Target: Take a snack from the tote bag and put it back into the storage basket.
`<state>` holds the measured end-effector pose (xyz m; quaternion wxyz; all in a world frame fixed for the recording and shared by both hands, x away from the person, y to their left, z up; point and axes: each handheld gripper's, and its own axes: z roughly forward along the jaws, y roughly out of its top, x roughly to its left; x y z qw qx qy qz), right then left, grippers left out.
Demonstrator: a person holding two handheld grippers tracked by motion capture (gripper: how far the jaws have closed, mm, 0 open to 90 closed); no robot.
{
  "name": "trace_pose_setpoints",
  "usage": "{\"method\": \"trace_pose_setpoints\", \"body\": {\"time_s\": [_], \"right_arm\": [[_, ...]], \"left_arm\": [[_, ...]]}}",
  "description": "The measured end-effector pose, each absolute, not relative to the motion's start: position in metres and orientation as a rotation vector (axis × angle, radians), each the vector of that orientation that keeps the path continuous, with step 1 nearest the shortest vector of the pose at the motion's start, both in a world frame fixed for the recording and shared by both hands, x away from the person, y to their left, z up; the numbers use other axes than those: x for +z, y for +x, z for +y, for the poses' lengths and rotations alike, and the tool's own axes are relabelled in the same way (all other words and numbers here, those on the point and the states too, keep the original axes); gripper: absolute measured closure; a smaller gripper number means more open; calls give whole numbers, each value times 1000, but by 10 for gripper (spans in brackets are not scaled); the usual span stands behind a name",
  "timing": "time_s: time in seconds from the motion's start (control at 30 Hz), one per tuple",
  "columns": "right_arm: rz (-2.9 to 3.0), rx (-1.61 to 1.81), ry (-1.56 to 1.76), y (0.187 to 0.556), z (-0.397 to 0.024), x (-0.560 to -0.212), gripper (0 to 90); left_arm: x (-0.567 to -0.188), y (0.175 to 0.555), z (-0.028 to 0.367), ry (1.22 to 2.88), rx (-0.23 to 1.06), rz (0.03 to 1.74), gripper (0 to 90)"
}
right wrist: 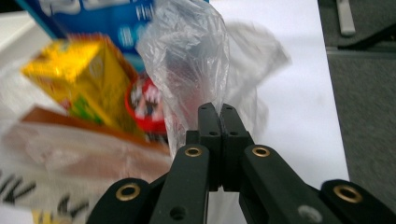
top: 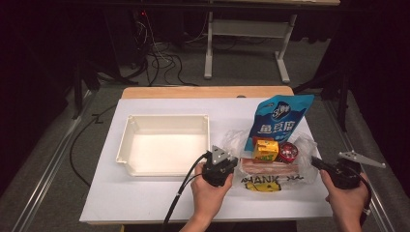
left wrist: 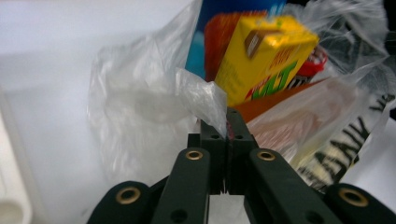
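A clear plastic bag (top: 235,139) printed with black letters lies at the right of the white table. It holds a tall blue pouch (top: 279,119), a yellow carton (top: 265,149), a round red tin (top: 288,152) and a flat brown-and-pink packet (top: 269,167). My left gripper (top: 233,163) is at the bag's left side. In the left gripper view it (left wrist: 227,114) is shut on a flap of the bag's film (left wrist: 201,95). My right gripper (top: 315,162) is at the bag's right side, shut (right wrist: 218,108) on a bunched-up piece of the film (right wrist: 191,60).
An empty white tray (top: 124,140) stands left of the bag, close to my left hand. The table's right edge (top: 323,159) runs just beside my right hand. On the floor beyond the table are cables (top: 159,58) and a desk frame (top: 209,48).
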<state>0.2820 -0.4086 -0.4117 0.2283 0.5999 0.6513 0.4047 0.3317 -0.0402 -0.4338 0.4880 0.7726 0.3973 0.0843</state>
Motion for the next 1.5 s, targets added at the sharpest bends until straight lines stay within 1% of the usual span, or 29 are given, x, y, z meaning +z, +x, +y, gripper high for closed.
{"method": "trace_pose_setpoints", "body": {"time_s": [0.07,0.2,0.27,0.4,0.53,0.8,0.93,1.0,1.03,1.07,1.1,1.13,1.17,1.23,1.3,1.4,1.5], "right_arm": [[1790,1070,1679,272,-410,-418,900],[1822,1011,1739,260,-418,-435,900],[1848,989,1768,255,-420,-443,900],[1899,970,1789,257,-422,-452,900],[1941,954,1811,263,-419,-460,900],[1923,904,1840,257,-427,-461,900],[1939,851,1842,261,-425,-463,900],[1938,830,1825,260,-423,-463,896],[1940,814,1800,259,-422,-463,825],[1925,805,1765,256,-423,-462,725],[1902,831,1770,254,-425,-461,664],[1866,912,1776,248,-428,-459,577],[1829,970,1762,242,-433,-455,507],[1758,1035,1736,233,-435,-446,405],[1696,1081,1684,225,-436,-437,381],[1607,1154,1582,217,-432,-420,376],[1608,1191,1521,222,-425,-409,406]], "left_arm": [[-443,331,-37,1921,197,981,898],[-465,330,-33,2001,122,1003,899],[-470,328,-33,2030,100,1000,899],[-477,328,-39,2096,125,998,898],[-478,328,-41,2096,163,1005,896],[-476,327,-35,2108,161,1008,891],[-476,326,-38,2132,236,990,890],[-476,324,-37,2124,242,999,870],[-476,322,-37,2110,250,1007,814],[-476,321,-35,2099,255,1009,698],[-474,318,-33,2075,255,1013,632],[-471,315,-29,2050,260,1009,553],[-467,312,-27,2032,261,1003,526],[-460,308,-21,1985,258,1000,473],[-450,301,-17,1935,290,986,447],[-430,292,-16,1837,395,974,388],[-421,292,-25,1807,412,950,398]]}}
